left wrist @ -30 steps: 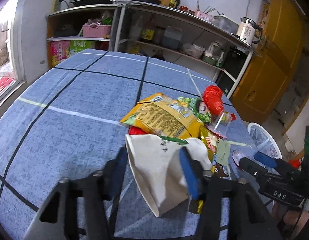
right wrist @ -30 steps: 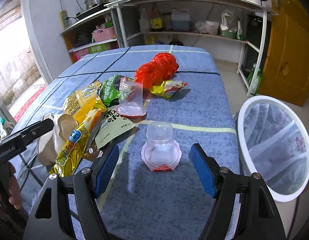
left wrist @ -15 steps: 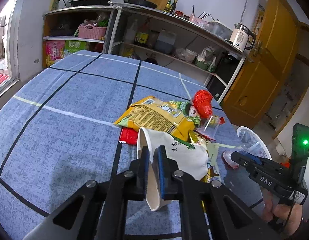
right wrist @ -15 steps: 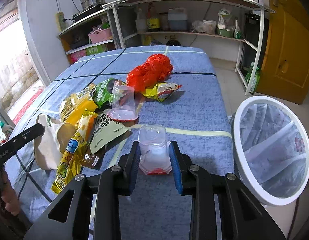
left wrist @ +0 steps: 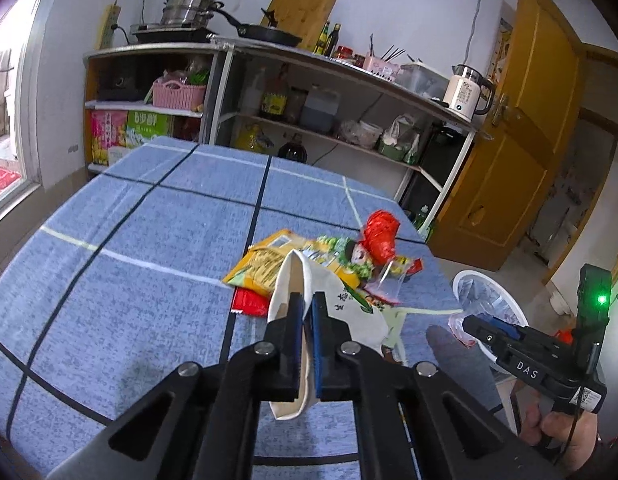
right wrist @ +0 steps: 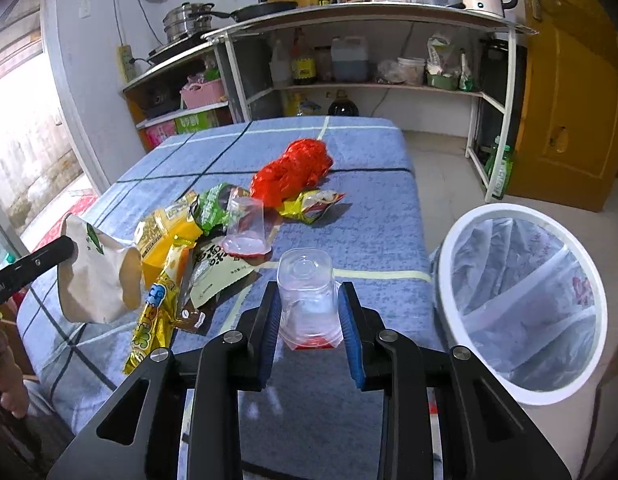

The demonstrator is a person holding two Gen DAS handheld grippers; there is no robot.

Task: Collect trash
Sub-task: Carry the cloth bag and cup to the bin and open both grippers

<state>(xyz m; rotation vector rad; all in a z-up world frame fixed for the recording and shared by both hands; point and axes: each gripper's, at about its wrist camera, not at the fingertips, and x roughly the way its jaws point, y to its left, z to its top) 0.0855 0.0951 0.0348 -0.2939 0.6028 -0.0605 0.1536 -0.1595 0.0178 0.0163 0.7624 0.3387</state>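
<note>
Left gripper point(left wrist: 307, 322): your blue pads are pressing together on the edge of a white paper bag point(left wrist: 297, 280), which is hanging off the table point(left wrist: 109, 280) in your grip.
Right gripper point(right wrist: 311, 336): your jaws are squeezing a clear plastic cup point(right wrist: 307, 296), upside down, with a red rim showing at its lower end.
Left view only: it is showing your right hand point(left wrist: 565, 432) on the tool's handle and a green light glowing on it; the held cup is appearing there only as a thin clear sliver at the tool's tip.
Right view only: it is showing the paper bag point(right wrist: 97, 276) from the side, creased and open-mouthed, lifted above the tablecloth, and a long yellow foil wrapper point(right wrist: 155, 312) lying under it.
Bin point(right wrist: 517, 304): a round white bin is standing on the floor just beside the table's edge, lined with a thin translucent bag; nothing else can be made out inside.
Left on the table: a yellow snack packet point(right wrist: 165, 232), a green packet point(right wrist: 213, 208), a crumpled red plastic bag point(right wrist: 293, 172) and a second clear cup point(right wrist: 247, 228) are lying bunched together, touching.
Table cover: blue woven cloth with dark and pale lines is spreading flat.
</note>
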